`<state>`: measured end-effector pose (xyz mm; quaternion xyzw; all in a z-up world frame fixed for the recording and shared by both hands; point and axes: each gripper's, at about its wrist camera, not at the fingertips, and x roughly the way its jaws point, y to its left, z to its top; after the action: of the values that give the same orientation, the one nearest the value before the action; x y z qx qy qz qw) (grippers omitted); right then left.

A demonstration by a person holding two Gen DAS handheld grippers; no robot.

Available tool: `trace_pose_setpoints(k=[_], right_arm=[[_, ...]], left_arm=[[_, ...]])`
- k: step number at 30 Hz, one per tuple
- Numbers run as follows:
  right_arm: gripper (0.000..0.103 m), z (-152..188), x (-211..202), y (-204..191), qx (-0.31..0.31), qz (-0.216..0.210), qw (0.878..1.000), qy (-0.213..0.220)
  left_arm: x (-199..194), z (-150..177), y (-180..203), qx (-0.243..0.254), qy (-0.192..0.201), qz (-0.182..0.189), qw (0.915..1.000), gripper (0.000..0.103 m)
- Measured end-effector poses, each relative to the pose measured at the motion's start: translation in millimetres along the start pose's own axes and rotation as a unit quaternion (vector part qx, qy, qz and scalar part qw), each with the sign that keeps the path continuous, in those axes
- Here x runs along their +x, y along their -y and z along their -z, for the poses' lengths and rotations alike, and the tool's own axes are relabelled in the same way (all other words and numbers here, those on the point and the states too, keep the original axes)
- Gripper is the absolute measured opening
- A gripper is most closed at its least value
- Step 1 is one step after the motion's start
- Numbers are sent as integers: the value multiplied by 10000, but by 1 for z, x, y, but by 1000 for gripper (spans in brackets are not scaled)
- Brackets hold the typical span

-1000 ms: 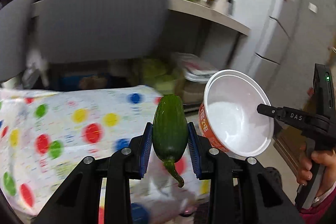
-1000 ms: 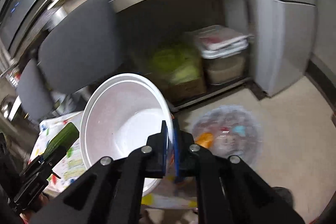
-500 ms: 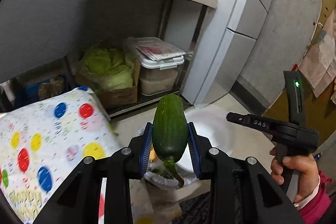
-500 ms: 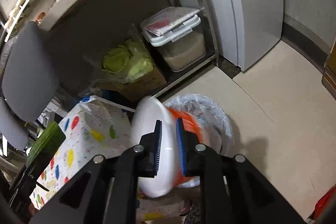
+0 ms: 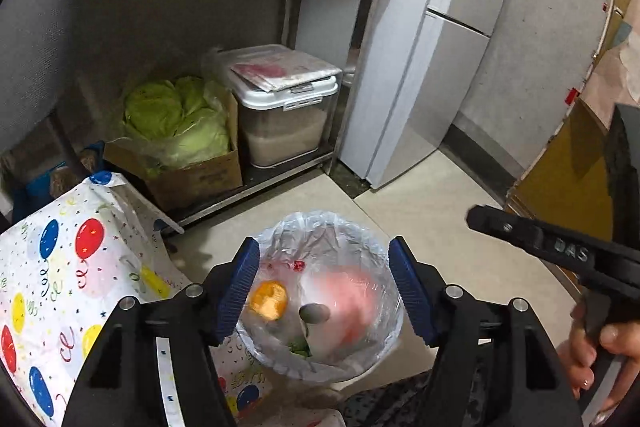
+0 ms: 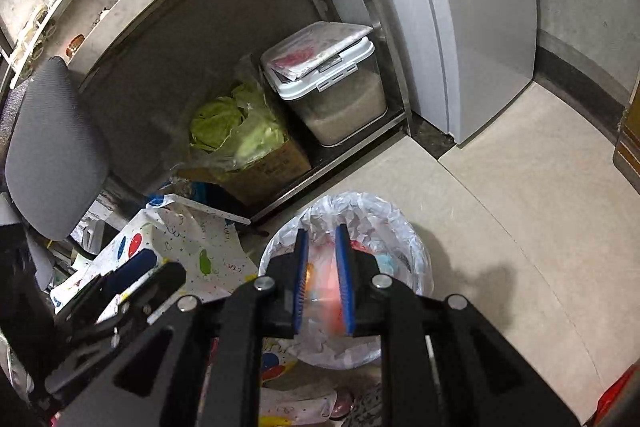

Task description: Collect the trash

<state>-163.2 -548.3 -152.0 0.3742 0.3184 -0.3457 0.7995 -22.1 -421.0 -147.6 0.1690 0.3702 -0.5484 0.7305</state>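
Bin: left wrist view, a round bin lined with a clear bag stands on the tiled floor, straight under the gripper.
Left gripper: blue pads spread wide, nothing between them; the bin's mouth shows in the gap.
Trash: an orange lump lies at the bin's left side, a blurred red and white cup to its right, a small green cucumber end between them.
Tablecloth: balloon-printed, hanging just left of the bin.
Right gripper, seen from the left: black, held in a hand at the right edge.

Bin: right wrist view, same lined bin, directly below the fingers.
Right gripper: pads parted by a narrow gap, gripping nothing; the blurred red cup shows through the gap, down in the bin.
Shelf: a box of cabbage and a lidded tub sit under the counter, behind the bin.
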Motion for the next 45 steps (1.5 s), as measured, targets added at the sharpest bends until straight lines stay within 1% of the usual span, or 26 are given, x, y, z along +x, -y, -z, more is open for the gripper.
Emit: trace_pose_setpoints(k=[2,6,8,10,11,12,13,14,15,16,17,18,20,22,24,26,27,28,33,36,37,40,45], right_arm=[[14,2,-2,-2,-41,-20,10000,-12],[14,12,-12,-16,-231,-72,9997,-45],[14,17,-19,-26,-366,-63,9993,-34],[15,26,-29,-37,-522,-59,9986,-31],[23,30,-34,-44,-615,-48,9981,-30],[31,36,-41,-50,-718,-32,9974,-20],[45,41,-47,-57,-829,-18,9966,5],[52,48,-56,-66,-980,9,9952,60],[53,55,-64,-75,-1135,63,9935,91],[56,62,-72,-83,-1271,112,9918,97],[62,67,-78,-89,-1346,138,9908,96],[65,73,-85,-96,-1417,152,9898,86],[73,82,-98,-106,-1538,185,9879,114],[76,92,-115,-117,-1704,275,9848,207],[80,99,-128,-125,-1817,364,9823,271],[90,106,-141,-132,-1962,440,9790,332],[92,109,-145,-135,-2005,457,9780,353],[98,112,-153,-138,-2084,482,9760,404],[97,119,-177,-143,-2258,468,9715,545],[97,122,-184,-143,-2299,425,9710,502],[97,124,-186,-144,-2319,406,9707,481],[97,131,-197,-142,-2306,368,9705,599],[97,136,-199,-140,-2343,317,9697,615]], left_arm=[[-6,1,-6,-74,13,-81,9999,68],[-20,6,-17,-175,-3,-399,9991,68],[-33,11,-23,-232,28,-588,9980,68],[-52,19,-30,-299,47,-904,9954,70],[-64,23,-35,-364,96,-988,9944,71],[-74,26,-38,-429,138,-1011,9939,74],[-84,30,-41,-486,159,-1080,9928,77],[-98,34,-43,-529,179,-1231,9908,82],[-109,38,-44,-539,196,-1331,9894,82],[-119,41,-46,-552,198,-1406,9883,82],[-126,43,-46,-570,197,-1450,9876,83],[-139,47,-48,-636,212,-1499,9864,86],[-158,54,-51,-742,242,-1523,9852,86],[-171,60,-52,-788,233,-1600,9837,87],[-187,68,-53,-804,236,-1713,9817,89],[-204,76,-53,-809,268,-1825,9795,90],[-209,79,-53,-816,273,-1884,9783,91],[-216,83,-53,-829,278,-1969,9765,91],[-239,97,-57,-934,170,-2174,9715,93],[-246,101,-54,-751,-15,-2254,9714,93],[-250,103,-52,-721,-18,-2250,9717,93],[-261,108,-46,-687,54,-2290,9710,93],[-267,112,-45,-820,31,-2293,9699,93]])
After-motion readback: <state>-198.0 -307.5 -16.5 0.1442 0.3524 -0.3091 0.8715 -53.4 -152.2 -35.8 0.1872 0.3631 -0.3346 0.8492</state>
